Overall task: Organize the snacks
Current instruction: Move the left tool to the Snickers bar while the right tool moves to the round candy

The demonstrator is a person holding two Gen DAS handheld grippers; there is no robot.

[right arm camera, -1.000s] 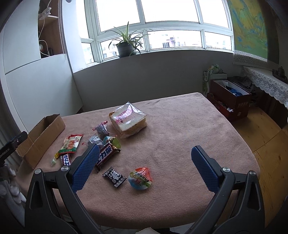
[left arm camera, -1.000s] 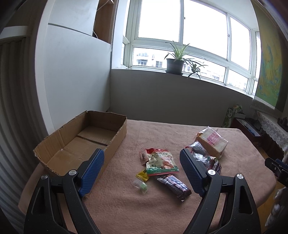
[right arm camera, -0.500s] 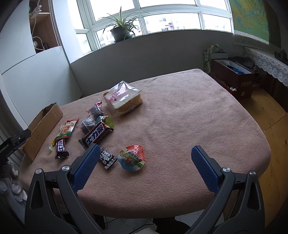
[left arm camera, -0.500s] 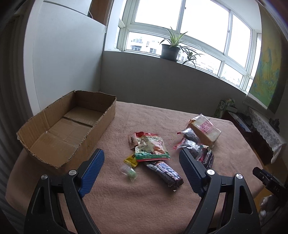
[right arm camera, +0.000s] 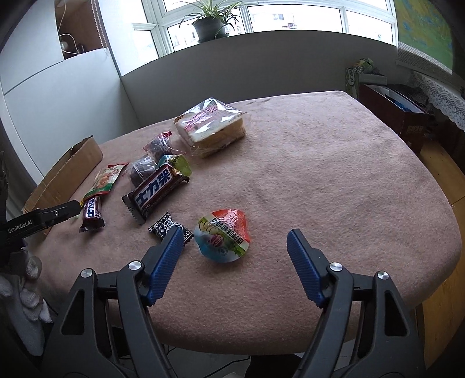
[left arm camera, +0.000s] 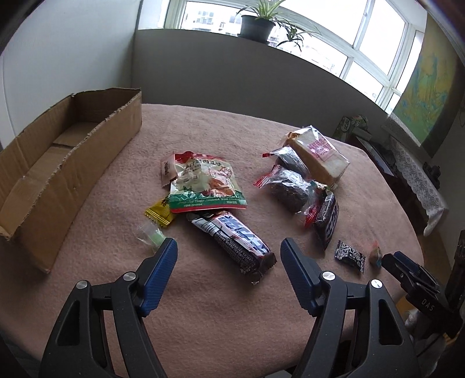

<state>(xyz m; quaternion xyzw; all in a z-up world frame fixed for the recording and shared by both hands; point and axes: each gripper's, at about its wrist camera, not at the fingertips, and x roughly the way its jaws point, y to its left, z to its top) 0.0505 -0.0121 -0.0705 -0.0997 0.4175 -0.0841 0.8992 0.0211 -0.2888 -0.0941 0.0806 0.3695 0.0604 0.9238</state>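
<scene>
Snacks lie on a pink-covered table point(left arm camera: 221, 314). My left gripper point(left arm camera: 228, 247) is open and empty, just short of a dark chocolate bar point(left arm camera: 232, 232). Beyond it lie a red-green snack bag point(left arm camera: 203, 183), a yellow candy point(left arm camera: 159, 213), a green candy point(left arm camera: 151, 235), dark wrapped cakes point(left arm camera: 287, 186) and a bagged sandwich point(left arm camera: 316, 154). An empty cardboard box point(left arm camera: 58, 162) stands at the left. My right gripper point(right arm camera: 235, 238) is open and empty, just short of a round jelly cup point(right arm camera: 223, 235). A small black candy point(right arm camera: 170, 228) and a brown chocolate bar point(right arm camera: 157, 192) lie to its left.
The table's rounded edge point(right arm camera: 436, 186) drops off at the right onto a wooden floor. A red box point(right arm camera: 392, 107) stands on the floor by the wall. A potted plant point(right arm camera: 209, 26) sits on the windowsill behind a grey low wall.
Both grippers have moved down and forward toward the snacks. The left one has closed in on the dark chocolate bar, the right one on the jelly cup. Both jaws stay open.
</scene>
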